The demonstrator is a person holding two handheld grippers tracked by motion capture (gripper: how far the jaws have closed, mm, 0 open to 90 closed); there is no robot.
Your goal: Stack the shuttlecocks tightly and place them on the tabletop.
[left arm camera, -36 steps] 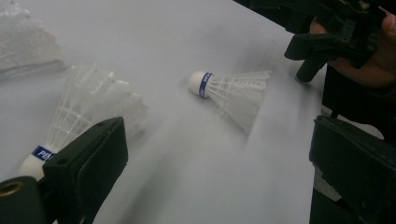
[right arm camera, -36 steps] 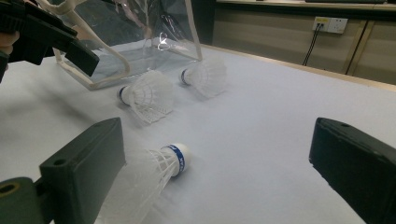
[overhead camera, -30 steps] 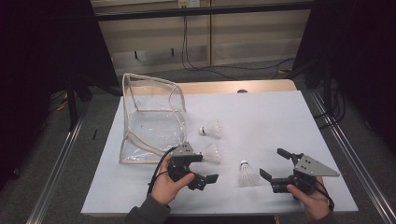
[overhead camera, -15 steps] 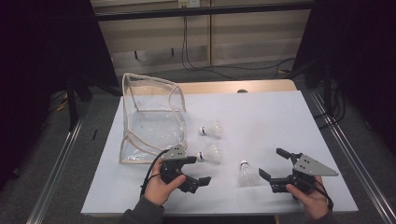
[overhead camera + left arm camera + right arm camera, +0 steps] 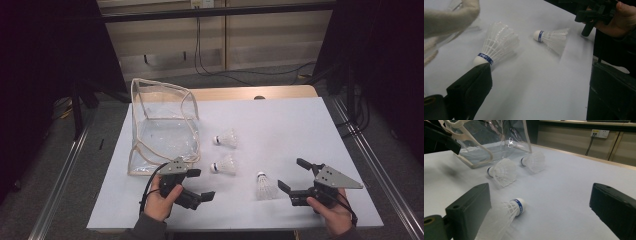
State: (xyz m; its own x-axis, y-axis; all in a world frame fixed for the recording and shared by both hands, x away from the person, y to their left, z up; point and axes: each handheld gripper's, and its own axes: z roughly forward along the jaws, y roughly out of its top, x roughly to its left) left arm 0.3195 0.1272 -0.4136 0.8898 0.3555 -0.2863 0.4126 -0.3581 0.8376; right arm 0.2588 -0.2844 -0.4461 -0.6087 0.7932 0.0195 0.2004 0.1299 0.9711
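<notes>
Pulled back toward the table's near edge, the left gripper (image 5: 202, 185) now sits below the middle shuttlecock (image 5: 224, 165), jaws apart. That shuttlecock lies just ahead of it, cork toward the gripper, feathers pointing away. The right gripper (image 5: 295, 176), also apart, has barely shifted and stays beside the nearest shuttlecock (image 5: 265, 185). A third shuttlecock (image 5: 226, 139) lies by the clear bag (image 5: 162, 127).

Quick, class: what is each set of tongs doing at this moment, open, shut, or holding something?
Left tongs: open, holding nothing, beside a shuttlecock.
Right tongs: open, holding nothing, near another shuttlecock.
</notes>
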